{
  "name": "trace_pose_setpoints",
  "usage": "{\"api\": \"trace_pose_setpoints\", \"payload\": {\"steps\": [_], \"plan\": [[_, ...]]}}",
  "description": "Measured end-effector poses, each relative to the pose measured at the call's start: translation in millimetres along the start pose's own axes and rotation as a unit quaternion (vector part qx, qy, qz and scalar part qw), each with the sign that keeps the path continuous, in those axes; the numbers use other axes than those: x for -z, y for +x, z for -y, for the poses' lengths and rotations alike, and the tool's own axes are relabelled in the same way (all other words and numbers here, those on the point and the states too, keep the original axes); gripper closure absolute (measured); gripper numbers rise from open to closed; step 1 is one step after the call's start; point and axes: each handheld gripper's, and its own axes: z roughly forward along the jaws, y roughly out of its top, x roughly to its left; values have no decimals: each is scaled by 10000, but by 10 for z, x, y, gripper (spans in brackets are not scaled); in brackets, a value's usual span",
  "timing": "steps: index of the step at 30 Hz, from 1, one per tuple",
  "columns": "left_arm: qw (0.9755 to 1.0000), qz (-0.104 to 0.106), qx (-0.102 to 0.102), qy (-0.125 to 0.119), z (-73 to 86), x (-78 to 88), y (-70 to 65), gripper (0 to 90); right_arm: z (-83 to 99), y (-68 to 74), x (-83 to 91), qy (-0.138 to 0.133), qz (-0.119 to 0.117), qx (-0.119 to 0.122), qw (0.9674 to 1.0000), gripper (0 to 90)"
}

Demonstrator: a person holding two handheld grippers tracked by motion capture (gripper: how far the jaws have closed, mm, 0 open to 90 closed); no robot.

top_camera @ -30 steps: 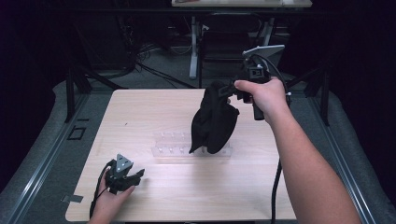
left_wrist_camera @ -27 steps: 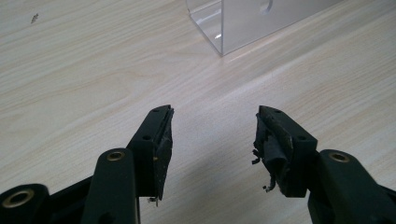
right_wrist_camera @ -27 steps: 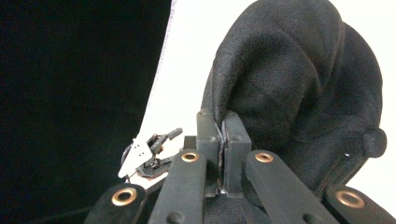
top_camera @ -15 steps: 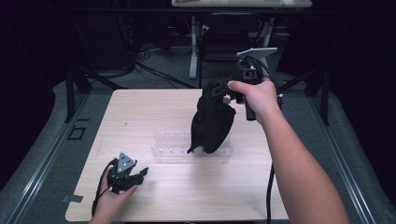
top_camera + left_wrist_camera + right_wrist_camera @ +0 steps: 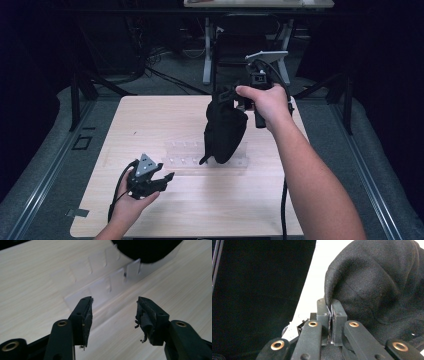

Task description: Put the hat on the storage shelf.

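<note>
**Black cloth held up over the table's far half**

Above the far right part of the table [image 5: 150, 120] we see the right gripper [image 5: 243, 102] raised on an outstretched forearm, its jaws clamped on a fold of the black cloth [image 5: 223, 131], which hangs down to a clear plastic tray [image 5: 185, 155] (mid-table). Near the front left corner, the left gripper [image 5: 167, 177] sits in an upturned palm, jaws spread with nothing between them, aimed toward the tray.
</note>
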Motion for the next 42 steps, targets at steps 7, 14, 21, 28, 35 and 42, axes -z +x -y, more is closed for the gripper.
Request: {"api": "trace_pose_setpoints", "payload": {"steps": [7,14,21,28,35,42], "plan": [[9991,218,-242,-269,-300,-21,-169,553,6,37,-37,-7,-33,9,10000,873],[9969,434,-541,-385,-551,-51,-390,643,7,53,-50,-40,-21,24,10000,872],[9939,553,-859,-427,-693,-88,-568,724,14,57,-59,-93,-14,55,9999,870],[9926,422,-1066,-411,-768,-194,-656,813,13,63,-69,-100,-22,54,9999,869],[9924,392,-1110,-360,-775,-196,-640,847,25,82,-65,-98,-15,101,9999,851],[9920,404,-1144,-336,-753,-181,-617,851,47,134,-54,-108,-89,167,9998,817]]}}
